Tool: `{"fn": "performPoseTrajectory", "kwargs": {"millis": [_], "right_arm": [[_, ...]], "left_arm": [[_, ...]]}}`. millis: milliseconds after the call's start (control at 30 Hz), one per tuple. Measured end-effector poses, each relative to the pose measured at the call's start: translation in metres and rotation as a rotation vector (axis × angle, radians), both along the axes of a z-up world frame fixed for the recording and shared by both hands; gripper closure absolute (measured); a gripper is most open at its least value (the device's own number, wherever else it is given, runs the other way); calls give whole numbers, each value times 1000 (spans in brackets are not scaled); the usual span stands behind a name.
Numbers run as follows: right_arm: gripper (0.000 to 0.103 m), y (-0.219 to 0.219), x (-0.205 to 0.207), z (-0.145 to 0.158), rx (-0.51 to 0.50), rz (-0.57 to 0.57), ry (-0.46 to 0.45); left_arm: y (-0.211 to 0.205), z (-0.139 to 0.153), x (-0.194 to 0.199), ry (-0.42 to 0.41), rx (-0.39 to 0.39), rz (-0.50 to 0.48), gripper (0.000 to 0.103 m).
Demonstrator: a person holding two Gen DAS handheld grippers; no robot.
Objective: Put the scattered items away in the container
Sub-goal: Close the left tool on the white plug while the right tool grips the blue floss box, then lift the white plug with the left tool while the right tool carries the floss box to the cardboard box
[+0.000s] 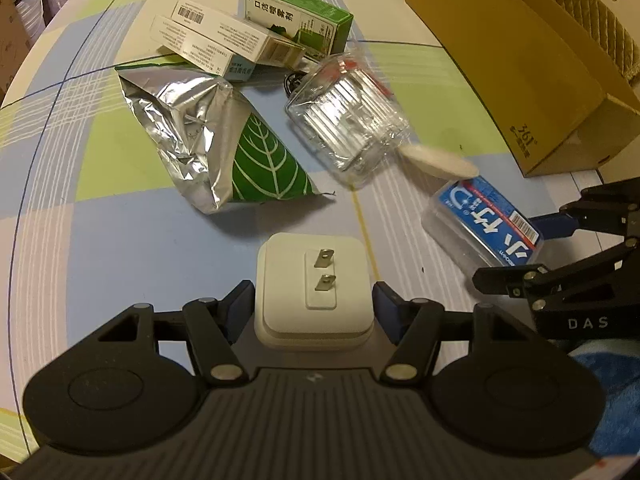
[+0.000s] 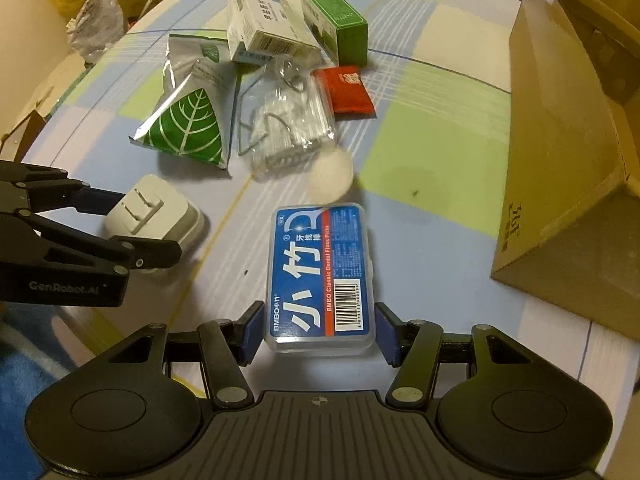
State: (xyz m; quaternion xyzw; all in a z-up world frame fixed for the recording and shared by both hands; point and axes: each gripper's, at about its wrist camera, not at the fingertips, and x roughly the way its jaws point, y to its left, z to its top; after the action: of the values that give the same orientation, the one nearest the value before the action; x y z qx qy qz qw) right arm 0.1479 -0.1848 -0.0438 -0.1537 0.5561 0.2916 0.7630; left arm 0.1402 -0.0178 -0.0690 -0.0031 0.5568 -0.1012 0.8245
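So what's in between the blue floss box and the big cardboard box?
Nothing, just bare tablecloth. The right wrist view shows open cloth from the floss pick box across to the cardboard box.

Two grippers side by side at the table's near edge, each with one item between its fingers.

The plug adapter point(image 1: 314, 292) sits between the left gripper point(image 1: 314, 308) fingers; the floss box point(image 2: 322, 276) between those of the right gripper point(image 2: 318, 330). Ahead of both lie a leaf pouch point(image 1: 224, 148) and a clear packet point(image 1: 346, 120), cartons point(image 1: 240, 38) behind them. The cardboard box point(image 2: 560, 160) stands right of the right gripper.
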Motion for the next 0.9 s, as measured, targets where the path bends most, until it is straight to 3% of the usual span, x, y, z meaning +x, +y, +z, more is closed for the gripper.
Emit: {"fn": "performPoseTrajectory", "kwargs": {"millis": [100,233,367,433,467,500,900], "right_arm": [[46,1,3,-4,-2,3,17],[33,1,8,-8,-2,-20,20],[33,6,13,-14,8,-8,25],[34,9,14,-15,4,1,16],[38,10,14,-15,-1,-1,7],[50,10,13,-14,-8,-6,-10],[50,-22,-13,38,117,-84,-91]], "left_arm": [[-2,-1,1,4,17,-3,43],[-3,-3,3,9,35,7,43],[-2,-6,5,14,36,26,43],[-2,-7,6,13,41,25,43],[-2,-7,6,11,45,24,42],[-3,-7,6,7,48,23,43],[-11,16,-8,-67,34,-1,43]]}}
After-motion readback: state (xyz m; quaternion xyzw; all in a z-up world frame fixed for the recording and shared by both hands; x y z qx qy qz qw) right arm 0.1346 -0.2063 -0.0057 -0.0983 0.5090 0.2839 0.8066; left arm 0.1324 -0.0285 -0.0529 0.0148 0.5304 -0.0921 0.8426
